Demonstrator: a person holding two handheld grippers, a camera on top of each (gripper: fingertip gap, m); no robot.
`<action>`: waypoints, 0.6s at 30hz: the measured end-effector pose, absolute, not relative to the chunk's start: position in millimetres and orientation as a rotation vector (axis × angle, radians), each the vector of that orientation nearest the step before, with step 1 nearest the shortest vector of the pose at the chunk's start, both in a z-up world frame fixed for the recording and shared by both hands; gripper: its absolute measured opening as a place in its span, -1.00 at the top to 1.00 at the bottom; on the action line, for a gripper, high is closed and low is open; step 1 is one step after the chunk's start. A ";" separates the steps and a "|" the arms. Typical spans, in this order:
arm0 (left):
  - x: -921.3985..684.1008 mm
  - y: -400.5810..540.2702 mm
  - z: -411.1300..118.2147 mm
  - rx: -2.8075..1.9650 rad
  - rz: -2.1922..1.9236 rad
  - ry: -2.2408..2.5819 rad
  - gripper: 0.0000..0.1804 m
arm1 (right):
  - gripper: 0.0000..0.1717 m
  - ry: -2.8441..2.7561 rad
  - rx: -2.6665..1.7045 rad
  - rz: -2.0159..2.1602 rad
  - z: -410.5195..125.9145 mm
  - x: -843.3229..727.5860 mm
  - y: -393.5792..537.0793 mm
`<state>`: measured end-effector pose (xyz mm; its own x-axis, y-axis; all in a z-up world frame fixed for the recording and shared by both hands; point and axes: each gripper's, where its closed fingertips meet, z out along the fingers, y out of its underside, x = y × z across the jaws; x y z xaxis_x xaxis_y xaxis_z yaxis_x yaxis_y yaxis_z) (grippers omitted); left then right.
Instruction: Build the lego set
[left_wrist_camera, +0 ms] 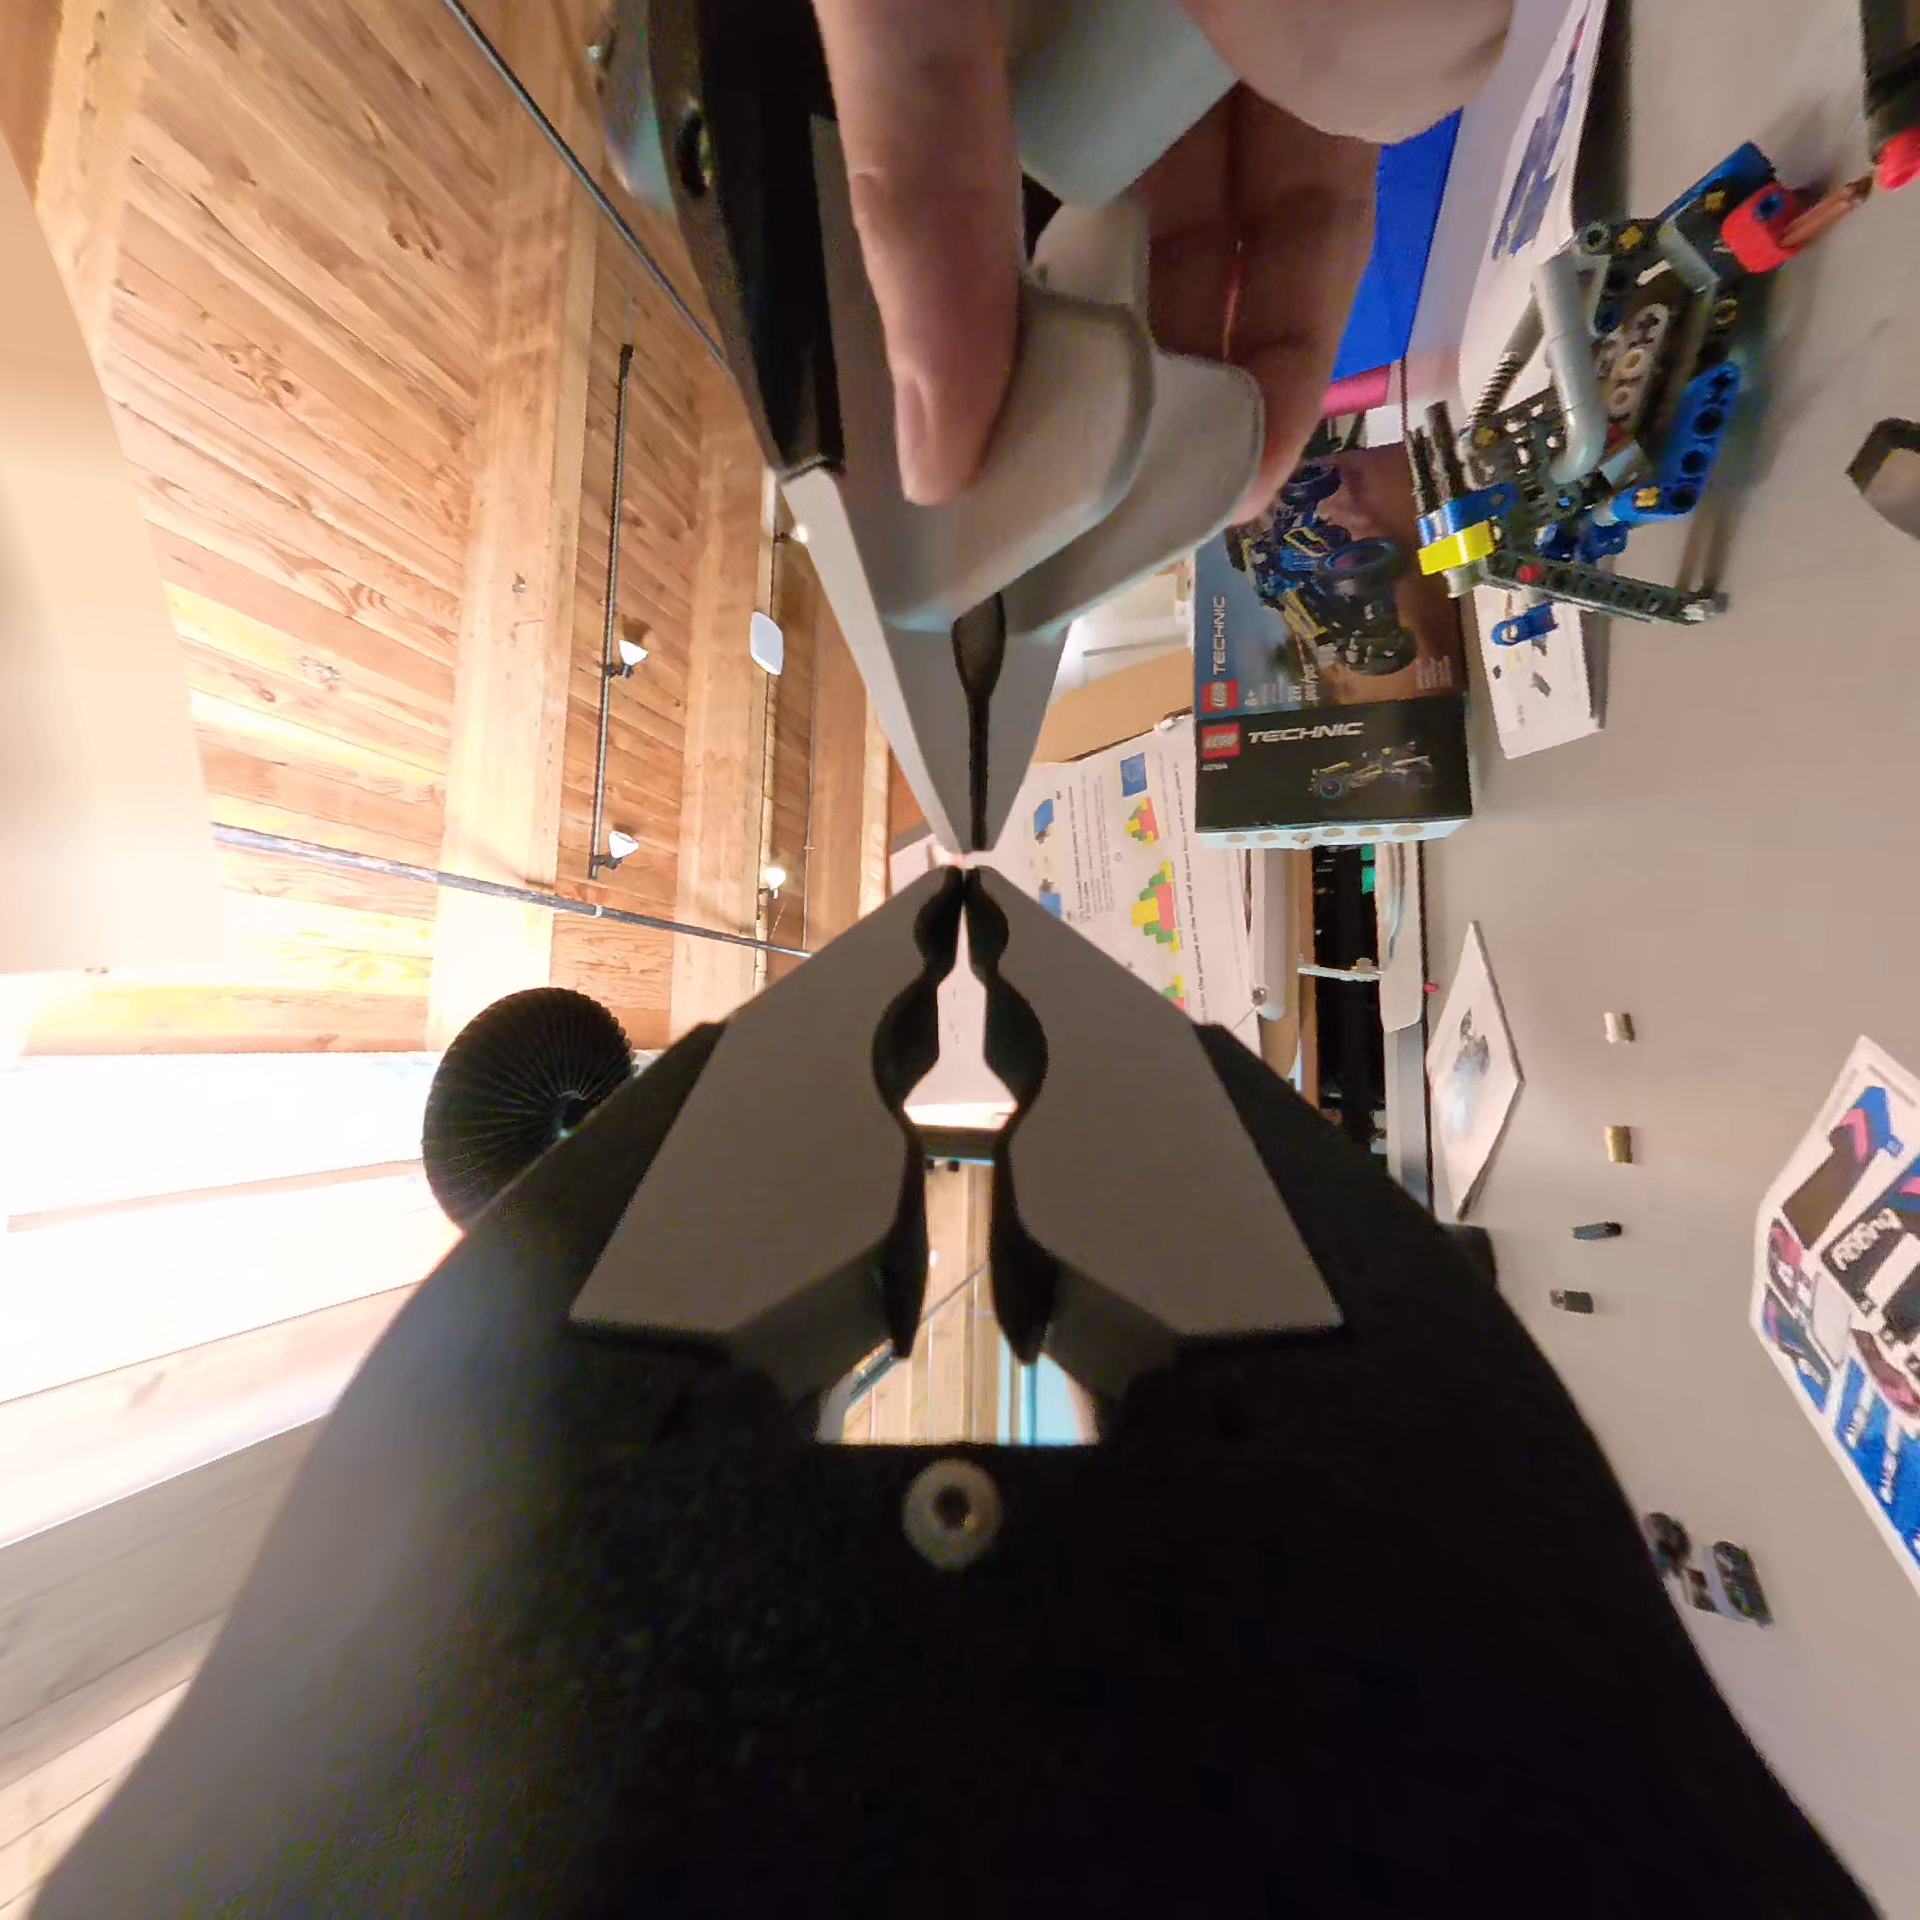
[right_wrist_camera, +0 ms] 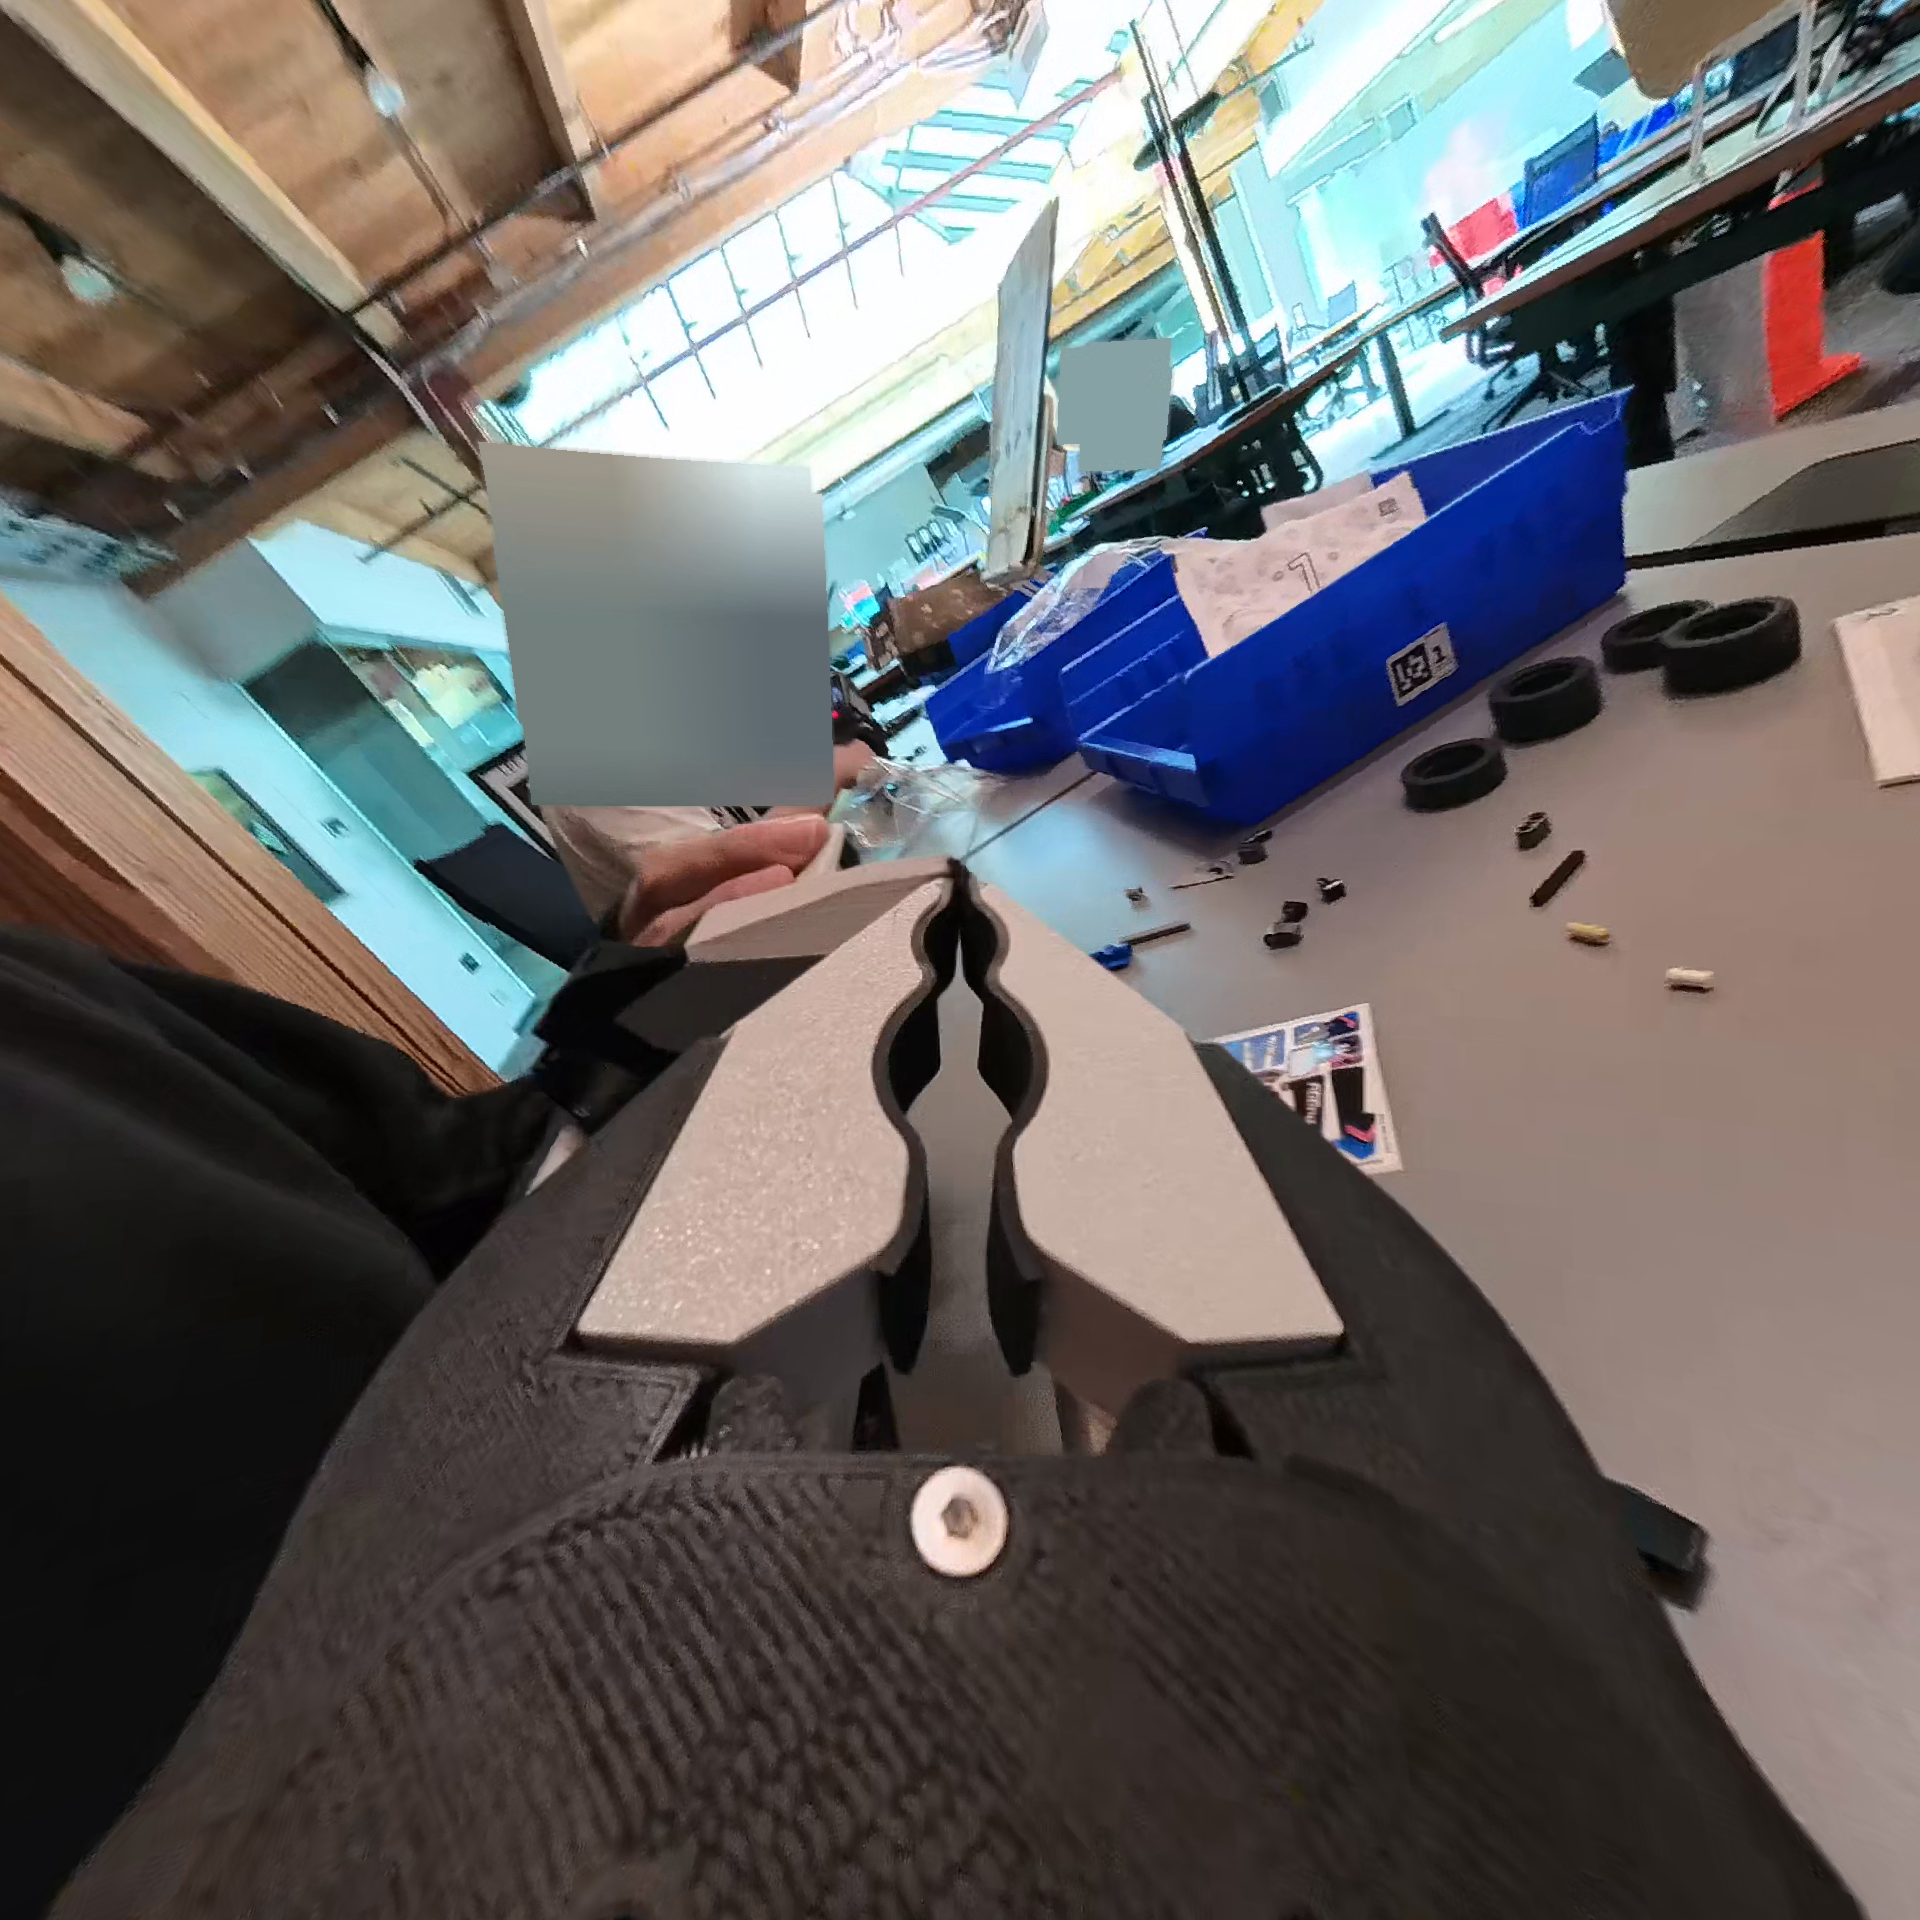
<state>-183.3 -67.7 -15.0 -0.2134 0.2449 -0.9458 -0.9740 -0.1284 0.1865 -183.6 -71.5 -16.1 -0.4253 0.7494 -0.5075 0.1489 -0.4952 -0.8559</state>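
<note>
Both hand-held grippers up off the table [right_wrist_camera: 1558,1195], tip to tip: left hand-held gripper [left_wrist_camera: 964,881] and right hand-held gripper [right_wrist_camera: 958,883] both closed, a tiny pale piece [left_wrist_camera: 961,856] pinched between their tips; loose parts [right_wrist_camera: 1288,925] lie below.

Closed hand-held gripper [right_wrist_camera: 961,883], blue bins [right_wrist_camera: 1351,665], tyres [right_wrist_camera: 1543,701]

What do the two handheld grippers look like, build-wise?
Both match: left gripper and right gripper have grey wedge-shaped fingers with wavy black inner pads, on a ribbed black printed body with one silver hex screw. Dark sleeve alongside.
</note>
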 end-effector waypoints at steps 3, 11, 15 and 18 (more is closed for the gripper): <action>-184.7 -66.2 -18.8 -1.014 1.517 1.110 1.00 | 1.00 -1.274 -1.367 1.974 -17.6 -183.8 -70.3; -198.6 -64.8 -25.0 -1.317 1.070 0.979 0.84 | 1.00 -1.459 -1.336 1.822 -30.1 -177.2 -67.4; -172.8 -77.0 -35.8 -1.706 0.034 0.830 0.83 | 1.00 -1.857 -1.321 1.611 -66.1 -158.4 -81.1; -154.3 -97.2 -47.5 -1.868 -0.439 0.888 0.84 | 1.00 -2.108 -1.302 1.410 -94.8 -143.2 -87.7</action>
